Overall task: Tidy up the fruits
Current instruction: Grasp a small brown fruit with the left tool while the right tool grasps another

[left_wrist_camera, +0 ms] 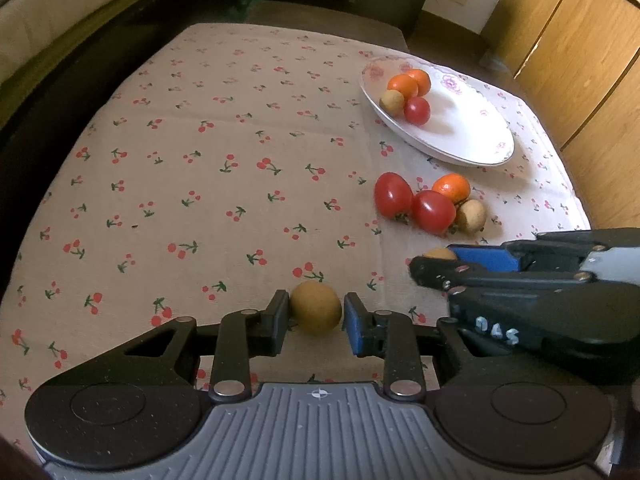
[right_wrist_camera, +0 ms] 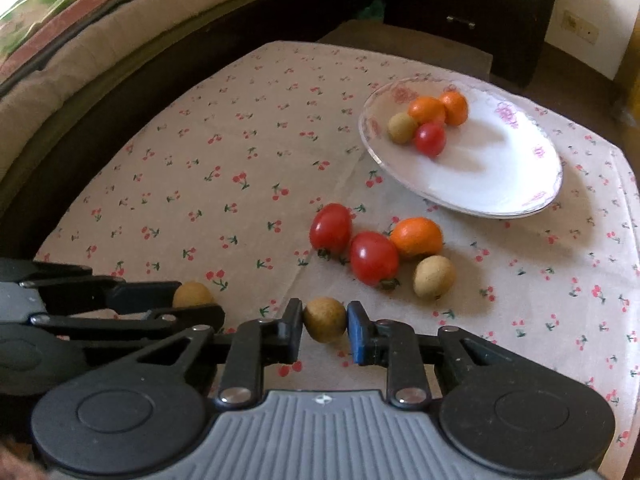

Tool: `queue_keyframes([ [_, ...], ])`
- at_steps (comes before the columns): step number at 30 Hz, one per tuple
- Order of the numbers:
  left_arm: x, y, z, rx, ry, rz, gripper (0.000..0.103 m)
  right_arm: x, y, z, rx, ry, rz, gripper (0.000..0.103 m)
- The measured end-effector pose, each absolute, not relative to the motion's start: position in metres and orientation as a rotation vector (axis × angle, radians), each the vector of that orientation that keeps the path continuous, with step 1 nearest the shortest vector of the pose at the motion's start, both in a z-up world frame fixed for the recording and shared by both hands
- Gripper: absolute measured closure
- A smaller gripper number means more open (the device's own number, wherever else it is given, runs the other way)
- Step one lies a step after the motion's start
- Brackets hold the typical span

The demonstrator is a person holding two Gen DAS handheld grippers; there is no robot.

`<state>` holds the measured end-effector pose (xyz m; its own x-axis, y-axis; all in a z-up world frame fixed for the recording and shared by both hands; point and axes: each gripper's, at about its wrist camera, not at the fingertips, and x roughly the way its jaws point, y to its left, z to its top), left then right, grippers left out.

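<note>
In the left wrist view my left gripper is shut on a brown round fruit just above the cherry-print cloth. In the right wrist view my right gripper is shut on a second brown round fruit, pads touching both its sides. Each gripper shows in the other's view, the right gripper at right and the left gripper at left. A white flowered plate holds two orange fruits, a cherry tomato and a brown fruit. Loose before it lie two tomatoes, an orange fruit and a brown fruit.
The cherry-print cloth covers a small table. A cushioned bench runs along its left and far side. A dark drawer cabinet stands behind, and wooden cupboard doors stand at right. The two grippers are close side by side.
</note>
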<state>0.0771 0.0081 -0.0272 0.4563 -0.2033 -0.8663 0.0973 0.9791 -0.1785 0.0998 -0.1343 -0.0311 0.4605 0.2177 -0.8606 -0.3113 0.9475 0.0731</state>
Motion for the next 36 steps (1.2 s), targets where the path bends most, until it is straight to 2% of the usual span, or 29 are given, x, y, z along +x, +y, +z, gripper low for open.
queue_keyframes([
  [13,0.072,-0.008,-0.027,-0.1,1.079,-0.237,0.067,0.066,-0.178,-0.03,-0.048,1.074,0.242,0.077],
  [19,0.072,-0.015,-0.03,-0.079,1.075,-0.239,0.062,0.061,-0.19,-0.04,-0.031,1.097,0.224,0.077],
  [24,0.072,-0.018,-0.03,-0.082,1.071,-0.245,0.044,0.064,-0.188,-0.04,-0.037,1.105,0.233,0.077],
  [28,0.072,-0.019,-0.03,-0.081,1.071,-0.245,0.041,0.063,-0.186,-0.041,-0.046,1.103,0.243,0.075],
  [31,0.071,-0.022,-0.031,-0.055,1.062,-0.239,0.044,0.061,-0.188,-0.041,-0.044,1.101,0.24,0.075],
  [33,0.069,-0.025,-0.031,-0.021,1.054,-0.225,0.054,0.06,-0.187,-0.04,-0.054,1.108,0.239,0.075],
  [36,0.067,-0.027,-0.031,0.017,1.046,-0.206,0.063,0.057,-0.188,-0.037,-0.057,1.103,0.232,0.077],
])
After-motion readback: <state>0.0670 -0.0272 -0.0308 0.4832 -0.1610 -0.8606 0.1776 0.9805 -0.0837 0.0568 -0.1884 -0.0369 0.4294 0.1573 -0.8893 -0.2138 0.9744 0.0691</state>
